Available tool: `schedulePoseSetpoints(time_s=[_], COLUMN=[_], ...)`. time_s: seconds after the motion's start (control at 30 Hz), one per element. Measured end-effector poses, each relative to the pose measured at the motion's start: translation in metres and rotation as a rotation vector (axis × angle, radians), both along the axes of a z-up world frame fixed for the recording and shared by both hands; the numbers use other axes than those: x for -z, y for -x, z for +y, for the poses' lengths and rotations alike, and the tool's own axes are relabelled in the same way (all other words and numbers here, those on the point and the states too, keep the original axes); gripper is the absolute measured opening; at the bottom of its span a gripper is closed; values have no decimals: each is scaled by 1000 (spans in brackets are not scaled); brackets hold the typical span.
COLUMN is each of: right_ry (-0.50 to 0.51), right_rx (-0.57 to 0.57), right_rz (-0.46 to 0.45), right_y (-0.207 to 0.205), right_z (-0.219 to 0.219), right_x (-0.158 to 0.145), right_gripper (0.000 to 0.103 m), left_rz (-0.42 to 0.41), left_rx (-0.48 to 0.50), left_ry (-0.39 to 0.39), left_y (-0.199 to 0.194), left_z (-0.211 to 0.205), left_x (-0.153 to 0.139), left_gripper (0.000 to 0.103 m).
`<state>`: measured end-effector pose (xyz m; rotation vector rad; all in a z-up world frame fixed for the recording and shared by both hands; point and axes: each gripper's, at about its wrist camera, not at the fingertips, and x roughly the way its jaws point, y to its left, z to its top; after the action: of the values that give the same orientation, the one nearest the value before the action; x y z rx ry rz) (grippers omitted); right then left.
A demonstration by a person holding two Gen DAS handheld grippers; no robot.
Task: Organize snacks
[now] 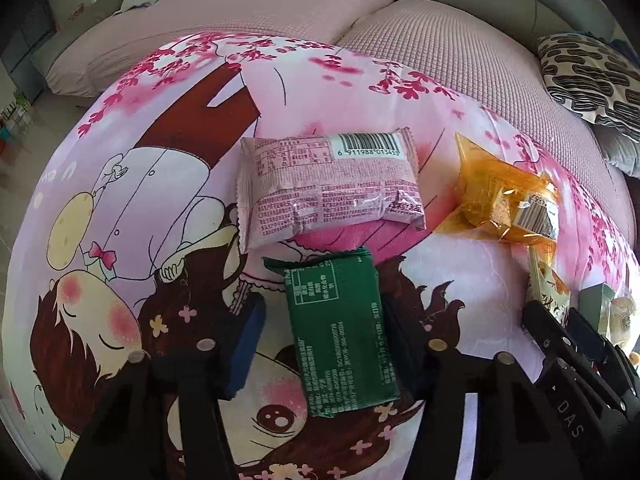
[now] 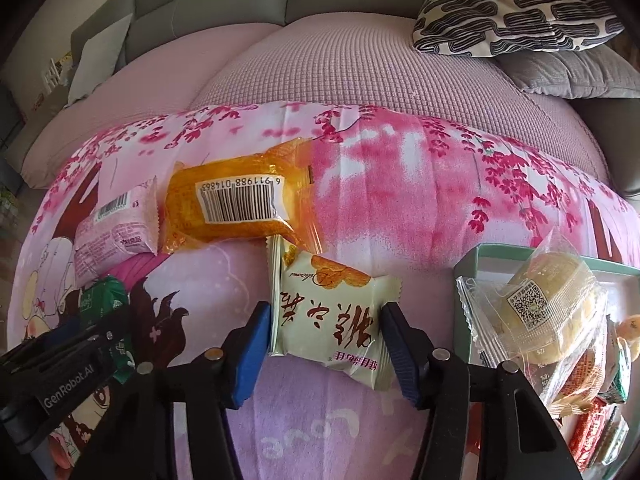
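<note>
Plainly, two packets are being taken at once. A cream snack packet [image 2: 332,320] lies flat on the pink printed cloth [image 2: 400,184] and is pinched across its width by the right gripper [image 2: 324,344], both blue pads [image 2: 250,356] pressing its sides. A green snack packet [image 1: 340,332] is spanned by the left gripper [image 1: 320,344]; its far pad is pressed to the wrapper's edge, while a gap is seen at the near pad, so no full grip is shown. Both packets are judged light, soft and slippery in their film, with crushable contents; they are best held across the filled middle, not the crimped ends, with modest pressure. A pink packet [image 1: 332,184] and an orange packet [image 2: 236,204] lie just beyond. A green-rimmed tray [image 2: 472,256] of snacks stands nearby.
</note>
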<state>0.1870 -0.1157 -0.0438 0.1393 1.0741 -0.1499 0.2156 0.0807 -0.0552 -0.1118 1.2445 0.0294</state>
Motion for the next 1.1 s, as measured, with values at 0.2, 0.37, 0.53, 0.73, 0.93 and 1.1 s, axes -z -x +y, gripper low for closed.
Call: schedulePoseSetpoints(time_s=[0.2, 0.37, 0.53, 0.73, 0.93, 1.1], right_ry=[-69, -102, -127, -115, -95, -80], right_rx=[6, 8, 11, 24, 31, 36], right_rz=[-27, -47, -75, -103, -121, -143], right_y=[14, 31, 50, 75, 97, 111], right_z=[-6, -6, -5, -4, -6, -11], right_x=[-3, -11, -23, -39, -54, -64], right_gripper=[55, 55, 55, 55, 55, 55], left_rz=[7, 2, -19, -56, -89, -116], left_rx=[23, 30, 48, 72, 96, 119], left_ry=[9, 9, 12, 36, 46, 43], left_y=[7, 21, 36, 53, 58, 61], left_z=[-9, -13, -19, -20, -25, -34], left_x=[-5, -12, -25, -46, -60, -71], left_gripper=[41, 41, 41, 41, 41, 41])
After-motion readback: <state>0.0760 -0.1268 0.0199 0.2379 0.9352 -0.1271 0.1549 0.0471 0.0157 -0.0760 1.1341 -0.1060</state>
